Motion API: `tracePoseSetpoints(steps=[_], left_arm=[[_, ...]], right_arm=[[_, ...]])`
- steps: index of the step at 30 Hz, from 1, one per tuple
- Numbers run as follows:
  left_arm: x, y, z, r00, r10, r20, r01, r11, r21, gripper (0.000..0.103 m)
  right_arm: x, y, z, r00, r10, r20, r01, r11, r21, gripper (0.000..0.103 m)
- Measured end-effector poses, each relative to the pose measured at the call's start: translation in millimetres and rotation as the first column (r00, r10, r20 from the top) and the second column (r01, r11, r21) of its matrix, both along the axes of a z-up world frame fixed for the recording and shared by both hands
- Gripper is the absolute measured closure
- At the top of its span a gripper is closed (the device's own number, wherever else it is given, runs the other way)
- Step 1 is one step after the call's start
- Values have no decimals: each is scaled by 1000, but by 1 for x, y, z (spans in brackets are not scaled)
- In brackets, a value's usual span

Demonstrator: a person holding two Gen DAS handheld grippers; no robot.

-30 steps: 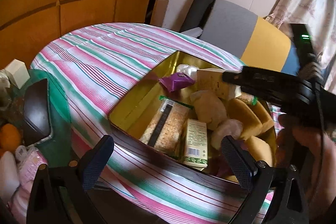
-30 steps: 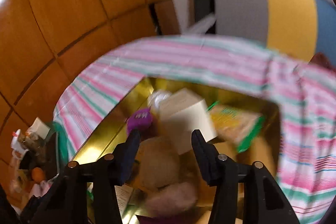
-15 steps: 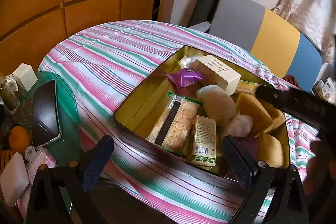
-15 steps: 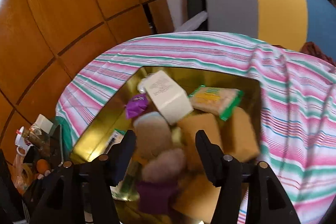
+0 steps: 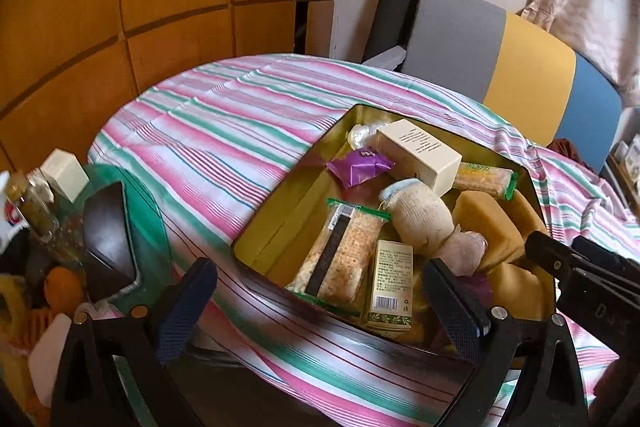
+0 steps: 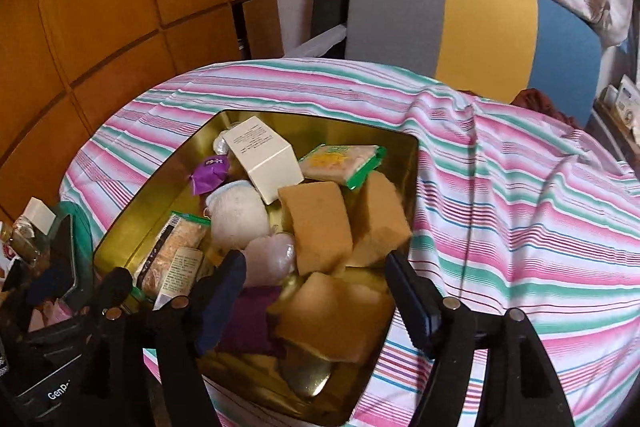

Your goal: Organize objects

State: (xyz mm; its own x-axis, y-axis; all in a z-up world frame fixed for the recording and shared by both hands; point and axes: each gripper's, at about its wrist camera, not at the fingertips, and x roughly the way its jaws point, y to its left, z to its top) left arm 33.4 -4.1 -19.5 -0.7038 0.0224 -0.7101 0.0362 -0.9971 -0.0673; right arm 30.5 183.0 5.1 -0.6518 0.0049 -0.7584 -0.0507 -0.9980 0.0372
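Observation:
A gold tin [image 5: 280,227] [image 6: 148,203] sits on the striped tablecloth, full of things: a cream box [image 5: 418,151] [image 6: 264,159], a purple wrapper [image 5: 360,167] [image 6: 210,173], cracker packs [image 5: 344,255], sponges [image 6: 316,227], a rolled sock [image 5: 420,219] [image 6: 238,215]. My left gripper [image 5: 320,311] is open and empty at the tin's near edge. My right gripper [image 6: 316,299] is open and empty above the tin's near end, and it shows at the right of the left wrist view [image 5: 576,267].
A cluttered green area at the left holds a phone [image 5: 108,239], a small white box [image 5: 64,175], a jar and an orange [image 5: 64,287]. A grey, yellow and blue chair back [image 5: 520,75] stands behind the table. Wood panels line the wall.
The right gripper has let go of the cream box, which now lies in the tin, and has pulled back toward me. The left gripper has drawn back slightly.

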Motion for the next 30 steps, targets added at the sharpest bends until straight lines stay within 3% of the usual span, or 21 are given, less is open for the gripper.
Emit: tracePoseSetpoints(steps=[4, 8, 12, 21, 30], left_arm=[[3, 4, 3, 1000, 7, -14, -8, 999, -53, 0], [-1, 9, 2, 999, -15, 42, 18, 997, -78, 0], [0, 11, 1, 999, -9, 42, 13, 995, -100, 0], [0, 9, 5, 998, -3, 58, 8, 996, -87, 0], [-1, 8, 6, 997, -23, 74, 27, 999, -46, 0]], right_arm=[[4, 0, 3, 1000, -16, -7, 17, 1000, 5, 30], [5, 0, 3, 999, -42, 5, 42, 999, 7, 30], [6, 1, 2, 997, -75, 21, 74, 997, 26, 30], [8, -1, -2, 992, -105, 65, 107, 994, -14, 30], [8, 0, -3, 990, -123, 63, 123, 992, 13, 30]])
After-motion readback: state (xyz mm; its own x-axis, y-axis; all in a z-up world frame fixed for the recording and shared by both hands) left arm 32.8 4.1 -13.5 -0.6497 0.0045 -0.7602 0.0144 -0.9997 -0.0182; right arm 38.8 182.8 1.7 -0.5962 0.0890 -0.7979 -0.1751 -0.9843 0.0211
